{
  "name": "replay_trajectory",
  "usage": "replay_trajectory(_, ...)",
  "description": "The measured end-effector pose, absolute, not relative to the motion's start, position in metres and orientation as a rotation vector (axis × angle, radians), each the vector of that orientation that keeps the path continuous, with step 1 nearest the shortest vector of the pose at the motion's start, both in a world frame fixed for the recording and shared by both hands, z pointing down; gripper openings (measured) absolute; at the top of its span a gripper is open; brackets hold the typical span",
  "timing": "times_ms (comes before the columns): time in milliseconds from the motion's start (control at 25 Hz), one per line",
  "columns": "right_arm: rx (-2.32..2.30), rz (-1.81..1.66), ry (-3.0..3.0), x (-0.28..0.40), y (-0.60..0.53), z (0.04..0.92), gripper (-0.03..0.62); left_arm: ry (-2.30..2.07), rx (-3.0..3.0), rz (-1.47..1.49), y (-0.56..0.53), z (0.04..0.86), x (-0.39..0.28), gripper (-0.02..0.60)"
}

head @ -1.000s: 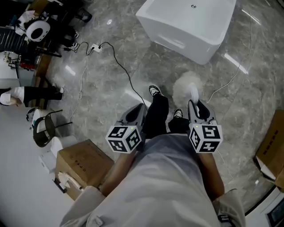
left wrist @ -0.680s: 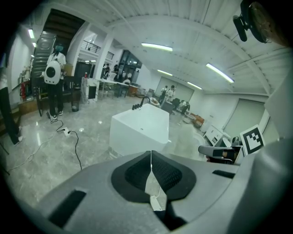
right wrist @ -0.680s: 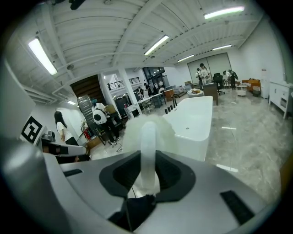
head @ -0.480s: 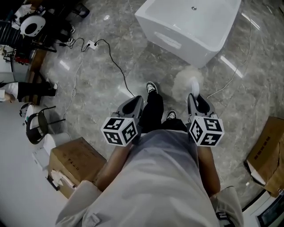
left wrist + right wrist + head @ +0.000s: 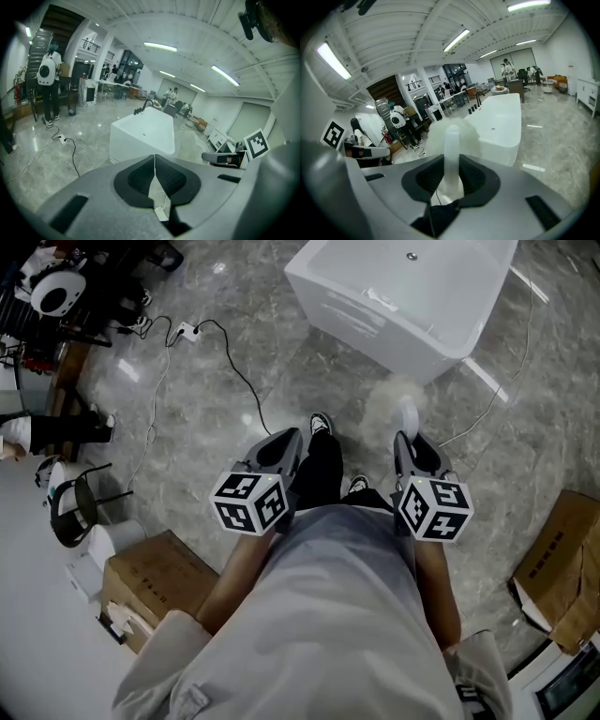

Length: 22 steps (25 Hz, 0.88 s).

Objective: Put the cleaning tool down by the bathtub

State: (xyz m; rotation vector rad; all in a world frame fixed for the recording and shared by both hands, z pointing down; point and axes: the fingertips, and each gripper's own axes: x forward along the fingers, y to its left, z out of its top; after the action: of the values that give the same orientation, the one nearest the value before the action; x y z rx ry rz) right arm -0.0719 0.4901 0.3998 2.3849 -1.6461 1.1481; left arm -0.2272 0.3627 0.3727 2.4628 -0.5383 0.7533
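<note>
A cardboard box sits at far left, and a black cable trails over the marbled floor. The left gripper, held low by the person's thigh and pointing forward, has its jaws pressed together on nothing. The right gripper, level with it, clamps the white handle of the cleaning tool. The tool's fluffy head reaches toward the white bathtub, perhaps just short of its wall. The only print is the square black-and-white markers on both cubes. A second box lies far right.
</note>
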Motion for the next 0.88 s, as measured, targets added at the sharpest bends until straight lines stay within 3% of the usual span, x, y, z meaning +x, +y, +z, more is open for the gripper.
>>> replay_trajectory(880, 2.328, 1.095, -1.635, -0.043, 0.285, 0.367, 0.089, -0.541, 2.47, 0.644, 0.151, 0.354, -0.197, 0.011)
